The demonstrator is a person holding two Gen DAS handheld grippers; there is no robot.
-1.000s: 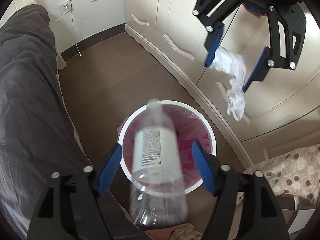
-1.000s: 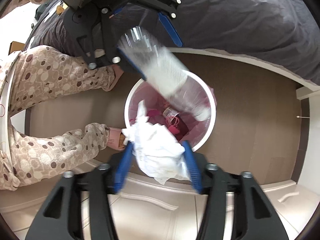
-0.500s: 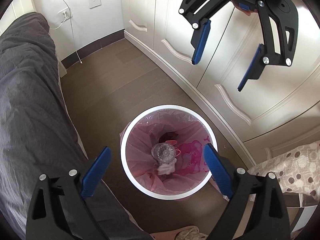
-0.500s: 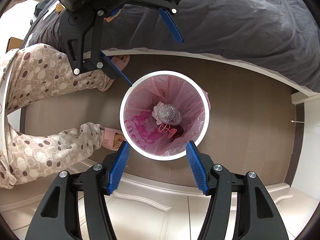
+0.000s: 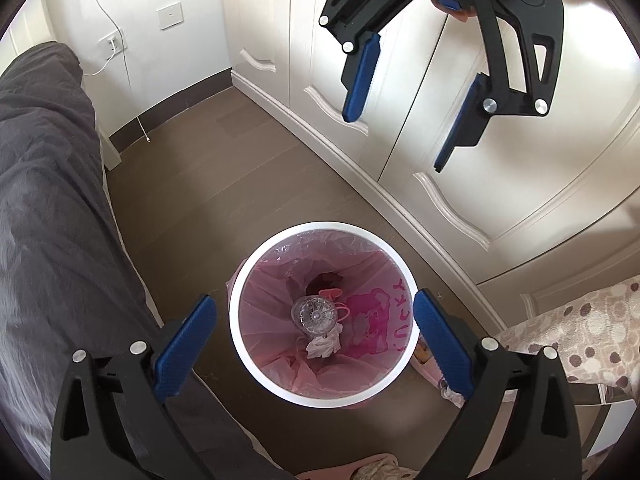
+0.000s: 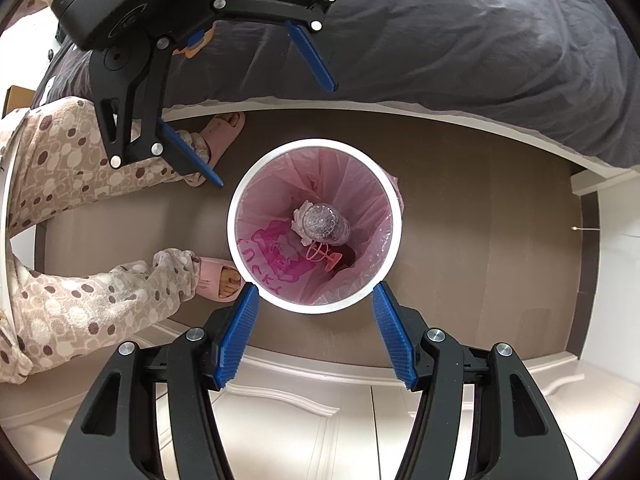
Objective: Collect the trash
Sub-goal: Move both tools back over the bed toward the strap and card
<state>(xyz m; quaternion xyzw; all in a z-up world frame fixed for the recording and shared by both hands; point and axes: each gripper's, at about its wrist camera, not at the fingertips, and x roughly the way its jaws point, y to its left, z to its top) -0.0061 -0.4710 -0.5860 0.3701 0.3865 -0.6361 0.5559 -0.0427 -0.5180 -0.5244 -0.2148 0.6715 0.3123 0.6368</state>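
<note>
A white round bin (image 5: pixel 256 376) with a pink liner stands on the brown floor; it also shows in the right wrist view (image 6: pixel 234 208). A clear plastic bottle (image 5: pixel 314 314) (image 6: pixel 326 222) stands inside it, and a crumpled white tissue (image 5: pixel 323 346) (image 6: pixel 299 216) lies beside it. My left gripper (image 5: pixel 314 334) is open and empty above the bin; it also shows in the right wrist view (image 6: pixel 276 134). My right gripper (image 6: pixel 316 322) is open and empty above the bin's far side; it also shows in the left wrist view (image 5: pixel 396 138).
A bed with a dark grey duvet (image 5: pixel 44 208) (image 6: pixel 460 32) runs along one side of the bin. White wardrobe doors (image 5: pixel 500 168) run along the other. The person's legs in spotted pyjamas (image 6: pixel 64 184) and pink slippers (image 6: pixel 218 280) stand next to the bin.
Both grippers opened: the bottle dropped from the left one and the tissue from the right one into the bin. Both grippers have since risen a little.
</note>
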